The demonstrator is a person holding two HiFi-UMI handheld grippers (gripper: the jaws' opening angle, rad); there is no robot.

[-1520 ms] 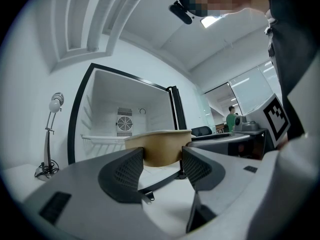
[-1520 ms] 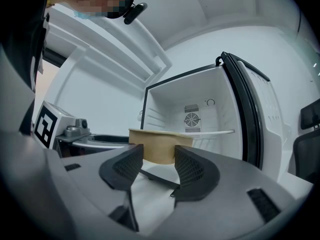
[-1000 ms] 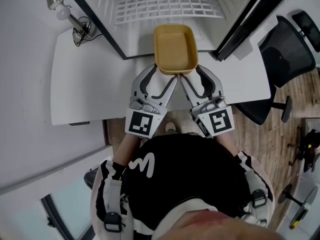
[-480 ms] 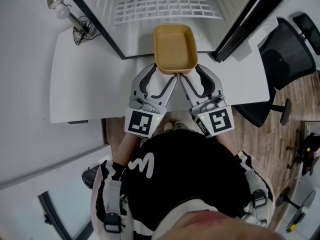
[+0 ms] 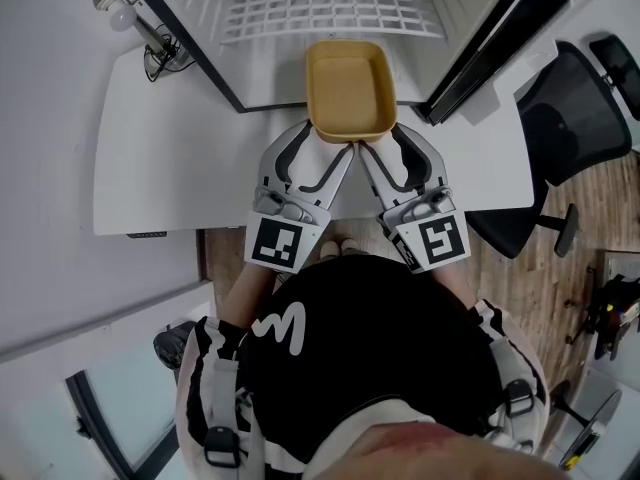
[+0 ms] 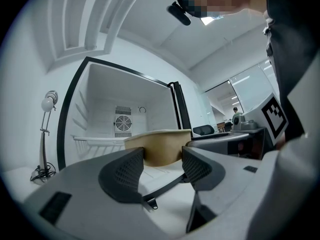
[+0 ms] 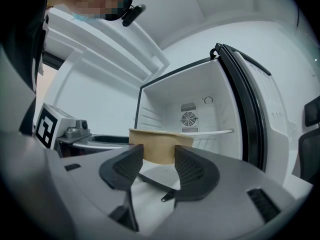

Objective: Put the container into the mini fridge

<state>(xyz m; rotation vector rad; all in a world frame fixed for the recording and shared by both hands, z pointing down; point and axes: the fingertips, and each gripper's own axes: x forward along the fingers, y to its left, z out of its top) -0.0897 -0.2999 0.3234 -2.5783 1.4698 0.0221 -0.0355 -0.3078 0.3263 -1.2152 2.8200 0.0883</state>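
A tan, empty rectangular container (image 5: 348, 88) hangs at the mouth of the open mini fridge (image 5: 330, 8), just in front of its white wire shelf. My left gripper (image 5: 318, 146) is shut on the container's near left corner and my right gripper (image 5: 376, 146) on its near right corner. In the left gripper view the container (image 6: 157, 146) sits between the jaw tips of the left gripper (image 6: 162, 159), with the fridge interior (image 6: 120, 119) behind. The right gripper view shows the same container (image 7: 160, 145) in the right gripper (image 7: 159, 159), before the fridge (image 7: 197, 114).
The fridge stands on a white table (image 5: 160, 158). Its door (image 5: 490, 38) hangs open to the right. A desk lamp (image 5: 120, 8) stands at the table's far left corner. A black office chair (image 5: 580, 118) is on the wooden floor to the right.
Both grippers have carried the container a little farther forward toward the fridge opening. The person's body has shifted forward with them.
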